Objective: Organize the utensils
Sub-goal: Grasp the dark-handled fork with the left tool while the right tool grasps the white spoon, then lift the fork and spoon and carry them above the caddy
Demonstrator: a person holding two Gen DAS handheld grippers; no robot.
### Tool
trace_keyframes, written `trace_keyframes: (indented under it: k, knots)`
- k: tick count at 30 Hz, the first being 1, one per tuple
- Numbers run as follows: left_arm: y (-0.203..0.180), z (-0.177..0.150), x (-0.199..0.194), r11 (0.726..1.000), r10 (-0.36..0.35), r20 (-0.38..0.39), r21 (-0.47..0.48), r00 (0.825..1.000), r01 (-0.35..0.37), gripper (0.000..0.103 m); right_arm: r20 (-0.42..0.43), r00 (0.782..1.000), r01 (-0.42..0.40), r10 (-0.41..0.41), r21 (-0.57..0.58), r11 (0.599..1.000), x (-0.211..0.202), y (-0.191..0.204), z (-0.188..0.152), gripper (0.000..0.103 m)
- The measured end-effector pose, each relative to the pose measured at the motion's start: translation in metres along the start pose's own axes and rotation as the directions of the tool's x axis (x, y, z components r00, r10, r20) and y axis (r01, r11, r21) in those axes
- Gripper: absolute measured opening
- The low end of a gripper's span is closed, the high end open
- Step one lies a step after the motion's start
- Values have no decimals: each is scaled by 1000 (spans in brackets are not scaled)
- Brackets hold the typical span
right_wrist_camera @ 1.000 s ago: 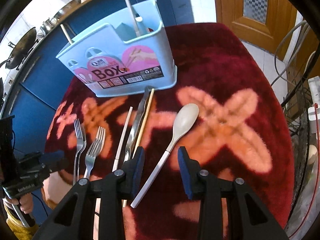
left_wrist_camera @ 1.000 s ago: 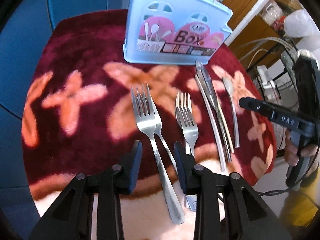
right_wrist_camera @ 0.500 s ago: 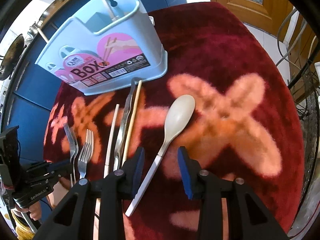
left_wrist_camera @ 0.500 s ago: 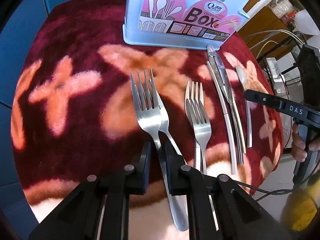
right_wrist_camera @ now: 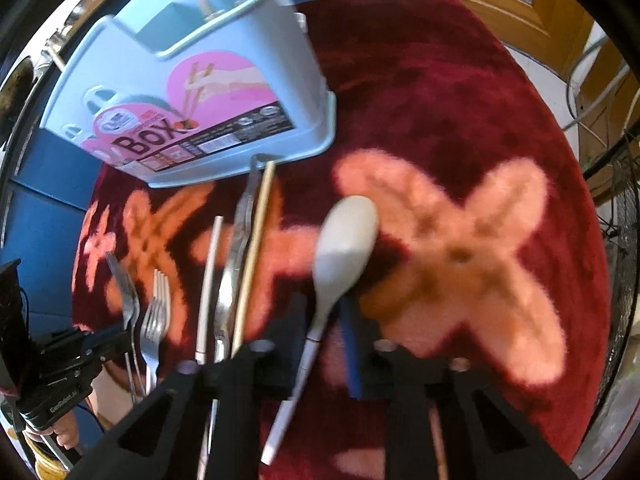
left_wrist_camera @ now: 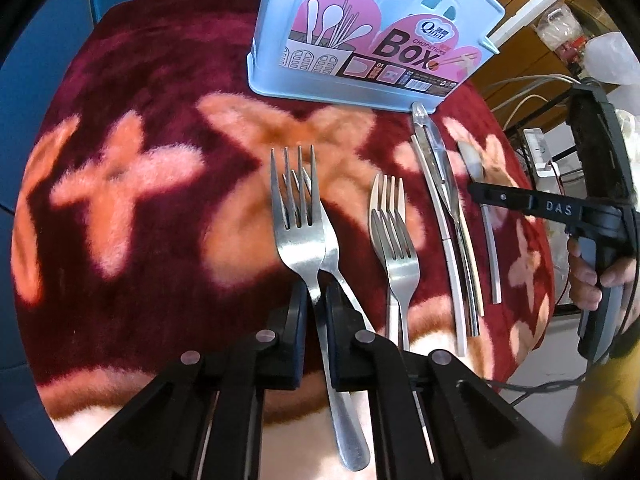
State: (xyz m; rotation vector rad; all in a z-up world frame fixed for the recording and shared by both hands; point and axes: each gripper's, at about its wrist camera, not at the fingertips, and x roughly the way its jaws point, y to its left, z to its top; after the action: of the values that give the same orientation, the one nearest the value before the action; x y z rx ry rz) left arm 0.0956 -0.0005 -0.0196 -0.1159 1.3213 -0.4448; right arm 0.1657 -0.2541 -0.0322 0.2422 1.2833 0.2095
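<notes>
Your left gripper (left_wrist_camera: 316, 300) pinches a stiff, slick steel fork (left_wrist_camera: 298, 216) at its neck, just before the blue box (left_wrist_camera: 360, 40); your right gripper (right_wrist_camera: 326, 344) narrowly straddles the light spoon (right_wrist_camera: 346, 240); take its neck.

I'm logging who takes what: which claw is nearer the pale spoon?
Right. The right claw straddles the pale spoon at its neck; the left claw is across the cloth, shut on a fork.

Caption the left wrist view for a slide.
Left gripper clamps a fork by its neck, blue utensil box standing beyond on the red cloth.
</notes>
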Motion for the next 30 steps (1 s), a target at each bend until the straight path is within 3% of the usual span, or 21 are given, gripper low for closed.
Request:
trace_keyframes:
  k: [6, 12, 17, 30]
  knots:
    - [2, -9, -12, 1000, -3, 38, 2, 999, 3, 7, 50, 998, -22, 23, -20, 1000, -14, 0, -15, 10]
    - [-2, -20, -36, 999, -43, 151, 19, 988, 40, 5, 166, 983, -57, 71, -89, 994, -42, 18, -34, 10]
    - [-2, -33, -52, 995, -97, 249, 13, 964, 97, 4, 287, 951, -83, 118, -129, 988, -66, 30, -47, 10]
    - [-16, -44, -89, 991, -131, 439, 73, 889, 110, 3, 529, 833, -73, 160, -182, 981, -107, 43, -68, 10]
